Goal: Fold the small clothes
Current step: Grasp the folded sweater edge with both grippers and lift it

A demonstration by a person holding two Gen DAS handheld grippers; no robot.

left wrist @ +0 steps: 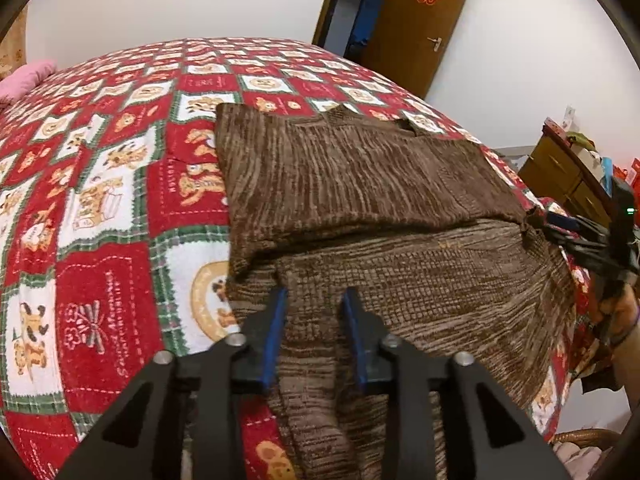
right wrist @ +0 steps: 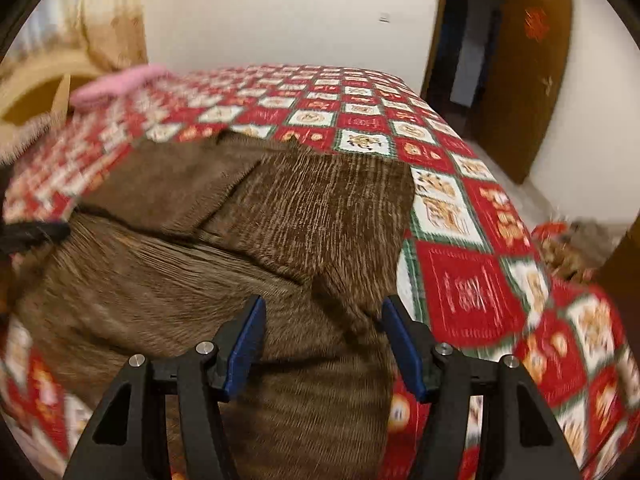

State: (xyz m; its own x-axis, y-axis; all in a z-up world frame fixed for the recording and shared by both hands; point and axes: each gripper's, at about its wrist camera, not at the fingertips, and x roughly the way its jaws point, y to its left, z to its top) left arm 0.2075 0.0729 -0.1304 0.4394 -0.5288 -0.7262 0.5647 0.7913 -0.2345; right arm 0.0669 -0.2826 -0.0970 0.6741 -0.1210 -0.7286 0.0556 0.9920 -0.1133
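Note:
A brown knit sweater (left wrist: 360,184) lies spread on the bed's red, white and green patchwork quilt (left wrist: 104,200), with one part folded over the rest. My left gripper (left wrist: 315,300) sits at the sweater's near edge, and a ridge of knit fills the narrow gap between its blue pads (left wrist: 280,328). At the sweater's right edge my right gripper (left wrist: 538,222) is held by a hand. The right wrist view is blurred: the right gripper (right wrist: 324,312) stands wide over the sweater (right wrist: 304,208), its pads clear of the cloth. The left gripper (right wrist: 60,232) shows as a dark shape at the left.
A pink cloth (left wrist: 28,76) lies at the bed's far left by the wooden headboard (right wrist: 36,88). A brown door (left wrist: 424,20) stands open behind the bed. A wooden cabinet (left wrist: 560,172) with clutter and a wicker basket (left wrist: 580,440) stand to the right.

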